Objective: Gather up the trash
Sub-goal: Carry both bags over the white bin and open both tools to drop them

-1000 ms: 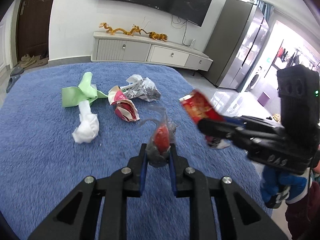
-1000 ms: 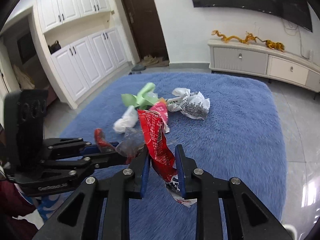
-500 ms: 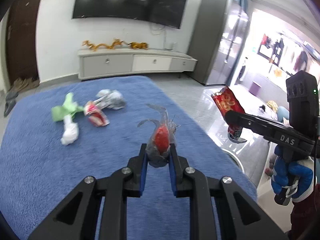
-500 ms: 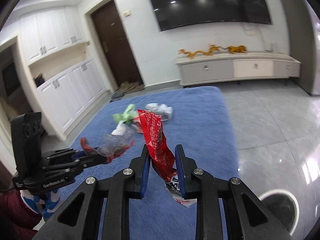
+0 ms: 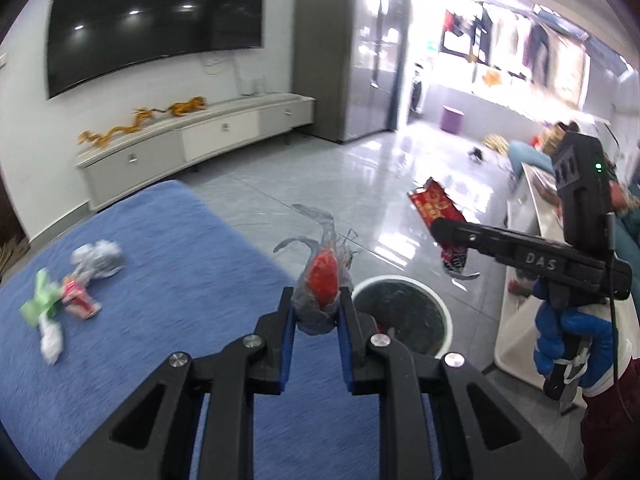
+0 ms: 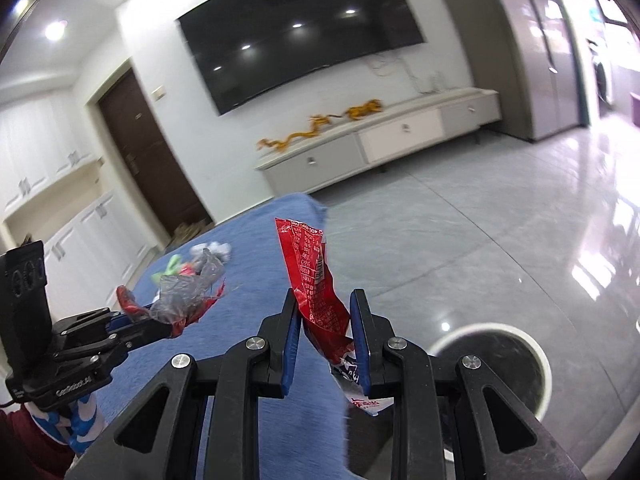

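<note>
My left gripper [image 5: 318, 308] is shut on a crumpled clear plastic wrapper with a red middle [image 5: 322, 280] and holds it above the blue rug's edge, just left of a round white bin [image 5: 402, 314] with a dark liner. My right gripper [image 6: 325, 316] is shut on a red snack packet [image 6: 314, 280]; the bin [image 6: 492, 354] lies low to its right. The right gripper [image 5: 444, 232] also shows in the left wrist view, above and right of the bin. The left gripper [image 6: 168, 320] with its wrapper shows in the right wrist view.
Several pieces of trash lie on the blue rug [image 5: 168, 264]: crumpled grey paper [image 5: 98, 258], a red-white wrapper [image 5: 80, 304], green paper [image 5: 38, 304], a white tissue [image 5: 52, 340]. A TV cabinet [image 5: 200, 136] stands along the far wall. A white bench [image 5: 520, 264] stands right of the bin.
Both grippers have swung right, away from the trash pile and toward the rug's edge. The bin has come into view below them. Both still grip their wrappers.
</note>
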Available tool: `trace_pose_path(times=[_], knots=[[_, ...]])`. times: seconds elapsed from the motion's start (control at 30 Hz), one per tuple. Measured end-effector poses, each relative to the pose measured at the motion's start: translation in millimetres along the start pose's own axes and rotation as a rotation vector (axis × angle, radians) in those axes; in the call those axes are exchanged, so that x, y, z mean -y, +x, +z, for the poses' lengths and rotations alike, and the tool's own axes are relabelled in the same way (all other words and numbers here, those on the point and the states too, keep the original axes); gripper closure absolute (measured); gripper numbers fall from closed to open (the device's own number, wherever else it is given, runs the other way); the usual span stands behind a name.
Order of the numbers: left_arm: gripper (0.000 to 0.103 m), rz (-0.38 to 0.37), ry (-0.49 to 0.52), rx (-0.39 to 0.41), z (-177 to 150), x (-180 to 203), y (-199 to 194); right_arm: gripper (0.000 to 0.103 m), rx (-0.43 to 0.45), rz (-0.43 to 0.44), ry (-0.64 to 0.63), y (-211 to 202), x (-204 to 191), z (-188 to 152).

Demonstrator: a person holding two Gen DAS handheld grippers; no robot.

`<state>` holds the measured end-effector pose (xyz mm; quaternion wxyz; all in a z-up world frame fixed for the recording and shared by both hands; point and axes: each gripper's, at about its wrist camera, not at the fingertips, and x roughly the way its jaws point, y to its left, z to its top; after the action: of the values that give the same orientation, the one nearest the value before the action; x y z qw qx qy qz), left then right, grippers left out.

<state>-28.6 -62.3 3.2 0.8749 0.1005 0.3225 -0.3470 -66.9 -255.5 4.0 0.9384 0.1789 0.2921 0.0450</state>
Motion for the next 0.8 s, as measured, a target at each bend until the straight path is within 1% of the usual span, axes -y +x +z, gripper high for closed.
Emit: trace_pose_path(times=[0.2, 0.37, 0.57, 0.8], knots=[[0.085, -0.052, 0.084, -0.057, 13, 41, 45, 0.079, -0.019, -0.06, 0.115, 1, 54, -16], [0.085, -0.078, 0.127, -0.109, 20, 63, 80, 0.079, -0.045, -0.095, 0.193, 9, 89, -28], [0.085, -0.103, 0.16, -0.165, 26, 77, 120, 0.078, -0.078, -0.124, 0.275, 23, 125, -44], [0.085, -0.133, 0.167, -0.215, 27, 87, 155, 0.077, -0.118, -0.143, 0.339, 43, 151, -56]])
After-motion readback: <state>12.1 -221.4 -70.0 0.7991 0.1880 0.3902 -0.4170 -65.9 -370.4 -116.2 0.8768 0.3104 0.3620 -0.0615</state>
